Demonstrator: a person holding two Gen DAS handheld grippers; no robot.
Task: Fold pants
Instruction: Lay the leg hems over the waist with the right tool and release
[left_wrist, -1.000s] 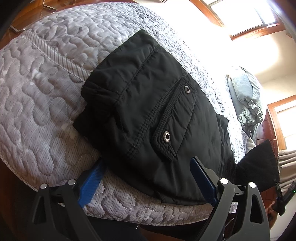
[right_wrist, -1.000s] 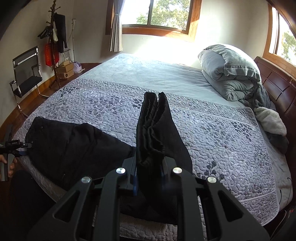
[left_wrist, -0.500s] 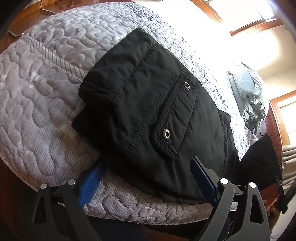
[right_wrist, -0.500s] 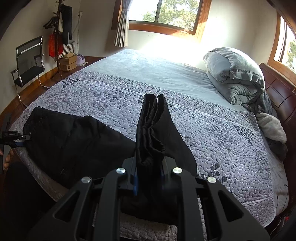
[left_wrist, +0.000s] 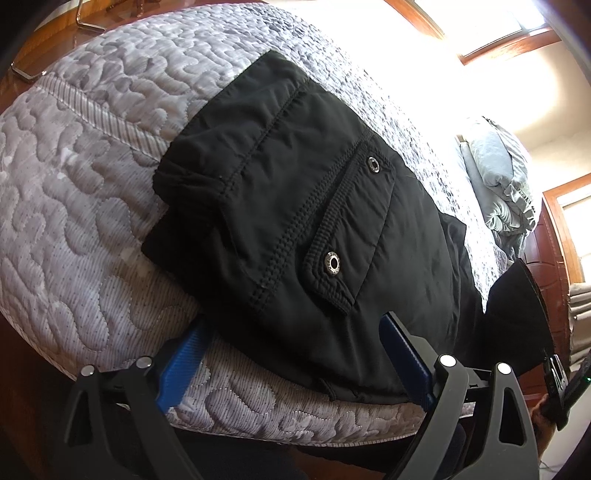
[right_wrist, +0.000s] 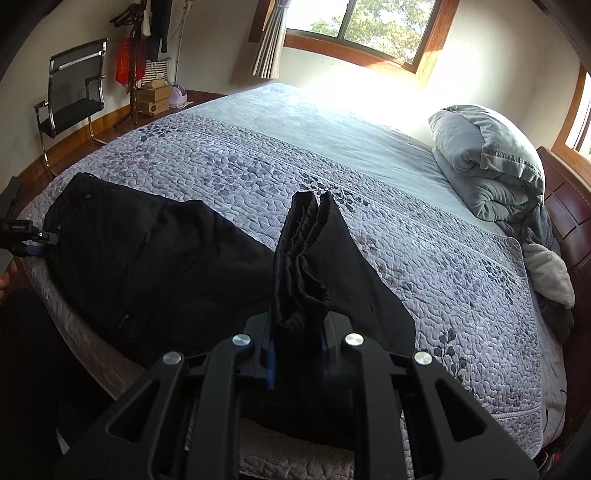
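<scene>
Left wrist view: the left hand-held gripper (left_wrist: 291, 354) is wide open at the bed (left_wrist: 74, 206) edge, its blue pads straddling the pants' (left_wrist: 295, 206) waist end without clamping it. The pants lie flat on the quilt, pocket flap up.

Right wrist view: the right hand-held gripper (right_wrist: 297, 354) is closed on the bunched leg cuffs of the pants (right_wrist: 155, 266), lifted off the bed (right_wrist: 424, 236).

Risks, as I judge them: with the waist unpinned, carrying the cuffs over could drag the whole garment or skew the fold. The slick fabric may also slip from the thick bunch, or slide off the bed edge.
</scene>
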